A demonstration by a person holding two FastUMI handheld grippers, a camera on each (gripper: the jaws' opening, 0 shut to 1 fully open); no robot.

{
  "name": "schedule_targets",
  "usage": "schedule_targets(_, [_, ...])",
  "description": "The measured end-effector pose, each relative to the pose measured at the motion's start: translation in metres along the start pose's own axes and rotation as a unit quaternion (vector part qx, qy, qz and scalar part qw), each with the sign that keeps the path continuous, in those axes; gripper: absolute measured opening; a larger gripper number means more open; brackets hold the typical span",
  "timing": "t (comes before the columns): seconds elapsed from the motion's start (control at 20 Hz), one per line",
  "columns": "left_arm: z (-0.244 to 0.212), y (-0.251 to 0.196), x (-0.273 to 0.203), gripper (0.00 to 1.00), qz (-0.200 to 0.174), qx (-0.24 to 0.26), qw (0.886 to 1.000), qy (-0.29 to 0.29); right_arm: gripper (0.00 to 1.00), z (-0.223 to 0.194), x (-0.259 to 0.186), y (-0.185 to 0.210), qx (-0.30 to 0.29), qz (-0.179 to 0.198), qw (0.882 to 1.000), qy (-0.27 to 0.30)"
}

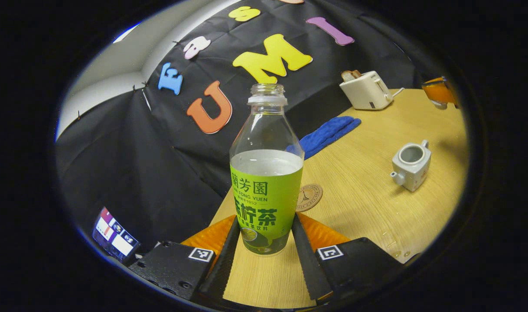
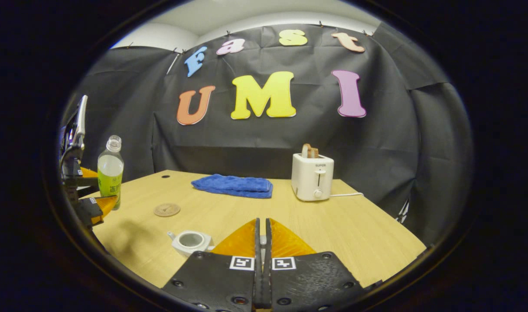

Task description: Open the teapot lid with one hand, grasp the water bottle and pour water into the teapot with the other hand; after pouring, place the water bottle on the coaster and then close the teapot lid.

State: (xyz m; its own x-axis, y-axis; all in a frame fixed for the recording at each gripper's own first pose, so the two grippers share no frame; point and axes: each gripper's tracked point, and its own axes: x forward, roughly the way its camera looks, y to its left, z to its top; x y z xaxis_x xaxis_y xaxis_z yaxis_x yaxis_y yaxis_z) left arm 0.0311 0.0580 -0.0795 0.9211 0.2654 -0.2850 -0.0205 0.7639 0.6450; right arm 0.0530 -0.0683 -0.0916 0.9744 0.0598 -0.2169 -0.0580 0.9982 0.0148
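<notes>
Green-labelled and uncapped, the water bottle (image 1: 266,173) stands between my left gripper (image 1: 264,255) fingers, which are spread wide on either side of its base. I judge that neither finger presses on it; a sliver of gap shows on each side, so the grasp is not yet made. Water fills it to just above the label.

Beyond the left fingers and off to their right sits the teapot (image 1: 411,165), its mouth plainly open with no lid on it. So I reckon the lid-off step is done. The round coaster (image 1: 309,197) lies just past the bottle, right of the fingertips, bare and waiting.

My right gripper (image 2: 261,236) has its fingers drawn nearly together, with only a thin slit between them. Something small and pale shows in that slit, and I suspect it is the lid's knob, but I cannot tell for sure. The teapot (image 2: 190,241) sits just left of these fingers, low on the counter (image 2: 355,229).

Still to do, as I read it: close on the bottle, lift and pour into the teapot, set the bottle on the coaster, then put the lid back. A blue cloth (image 2: 233,185) and a toaster (image 2: 312,177) sit far beyond, out of the way.
</notes>
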Motion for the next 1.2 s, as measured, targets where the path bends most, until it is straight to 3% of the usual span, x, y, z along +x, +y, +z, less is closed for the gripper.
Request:
schedule_targets(0.2, [0.007, 0.002, -0.003, 0.72, 0.025, 0.076, 0.997, -0.001, 0.00, -0.004, -0.003, -0.016, -0.003, -0.001, 1.000, 0.002])
schedule_targets(0.35, [0.009, 0.003, -0.004, 0.71, 0.049, 0.157, 0.986, 0.005, 0.00, -0.007, -0.006, -0.029, -0.007, -0.003, 1.000, 0.000])
schedule_targets(0.6, [0.018, 0.001, -0.005, 0.71, 0.064, 0.215, 0.974, 0.007, 0.00, -0.013, -0.006, -0.044, -0.004, -0.003, 1.000, 0.003])
schedule_targets(0.75, [0.027, 0.004, -0.003, 0.71, 0.079, 0.271, 0.959, -0.002, 0.00, -0.021, -0.004, -0.048, 0.000, -0.001, 1.000, 0.010])
schedule_targets(1.0, [0.027, -0.006, -0.001, 0.71, 0.060, 0.353, 0.934, 0.003, 0.00, -0.022, -0.005, -0.050, 0.000, 0.004, 1.000, 0.006])
schedule_targets(1.2, [0.031, -0.013, 0.001, 0.71, 0.053, 0.388, 0.920, 0.004, 0.00, -0.025, -0.005, -0.050, 0.001, 0.006, 1.000, 0.009])
